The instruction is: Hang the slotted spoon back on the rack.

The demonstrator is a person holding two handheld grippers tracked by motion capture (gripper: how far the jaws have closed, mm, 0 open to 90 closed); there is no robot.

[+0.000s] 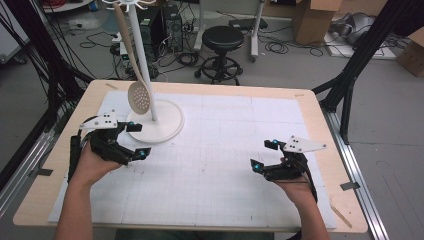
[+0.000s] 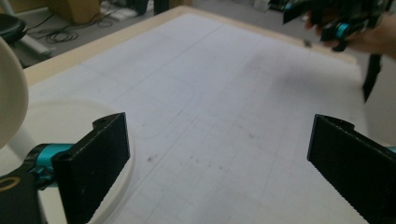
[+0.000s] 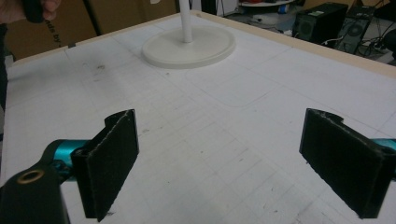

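Note:
A white stand with a round base [image 1: 167, 125] and a thin pole [image 1: 142, 60] stands at the far left of the mat. A beige slotted spoon [image 1: 139, 97] hangs from its top, the head low beside the pole. Just in front of the base my left gripper [image 1: 138, 140] is held open and empty; in the left gripper view [image 2: 219, 140] the base [image 2: 56, 121] and the spoon head [image 2: 9, 102] lie at the left. Over the mat's right side my right gripper [image 1: 263, 154] is open and empty; in the right gripper view [image 3: 219, 154] it faces the base [image 3: 189, 46].
A white gridded mat [image 1: 225, 150] covers the wooden table [image 1: 310, 105]. Beyond the far edge are a black stool [image 1: 222, 37], cardboard boxes [image 1: 312, 17] and floor cables. Black frame legs [image 1: 350, 75] stand at both sides.

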